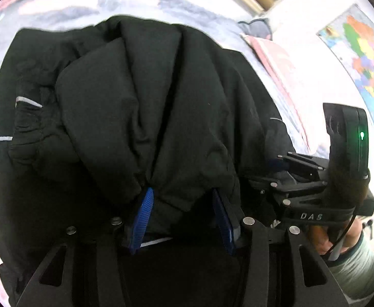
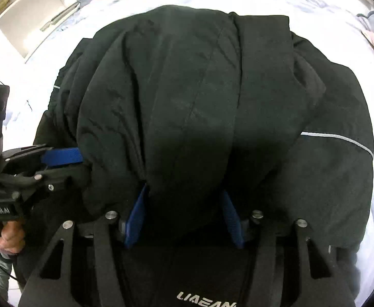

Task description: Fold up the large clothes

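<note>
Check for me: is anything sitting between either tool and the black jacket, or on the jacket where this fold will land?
Nothing visible. The left tool and the right tool each already have a bunch of the black jacket between their blue pads, with no gap. The jacket's lower layers on the bed look bare, though the lifted fabric hides the middle.

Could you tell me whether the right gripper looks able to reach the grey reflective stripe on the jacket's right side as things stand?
Probably not at once: the right gripper has a thick fold of the black jacket bunched between its blue fingers. The reflective stripe lies uncovered nearby, so after letting go the way looks free.
</note>
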Demonstrator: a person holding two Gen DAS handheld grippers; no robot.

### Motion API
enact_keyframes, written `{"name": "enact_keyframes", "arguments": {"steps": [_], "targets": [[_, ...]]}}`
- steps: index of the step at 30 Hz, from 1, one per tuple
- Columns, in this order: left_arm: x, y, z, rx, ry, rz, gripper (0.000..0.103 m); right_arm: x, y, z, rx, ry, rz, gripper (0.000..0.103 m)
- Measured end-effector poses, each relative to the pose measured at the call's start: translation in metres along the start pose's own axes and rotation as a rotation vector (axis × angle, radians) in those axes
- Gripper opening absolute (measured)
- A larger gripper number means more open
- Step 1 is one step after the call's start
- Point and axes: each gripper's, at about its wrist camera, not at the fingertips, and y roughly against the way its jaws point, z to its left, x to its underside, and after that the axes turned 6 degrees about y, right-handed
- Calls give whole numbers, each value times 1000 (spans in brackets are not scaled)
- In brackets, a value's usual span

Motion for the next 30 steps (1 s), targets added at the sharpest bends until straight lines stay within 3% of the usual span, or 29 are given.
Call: {"name": "enact_keyframes", "arguments": {"steps": [5, 8, 12, 18, 22, 30], "targets": [[13, 29, -16, -11, -70, -86, 50, 15, 25, 5, -15, -1, -74, 59], [36, 63, -21, 8, -119, -148, 50, 28, 50, 9, -30, -12, -123, 59], [75, 114, -50, 26, -185, -253, 50, 63, 106, 17, 23, -4, -212, 59], [137, 176, -93, -73, -245, -332, 50, 115, 183, 31, 83, -26, -268, 60], [159, 187, -122, -130, -256, -357, 50, 155, 200, 34, 114, -50, -248, 64], [207, 197, -95, -134, -133, -369, 53, 226, 162, 59, 89, -64, -93, 65]]}}
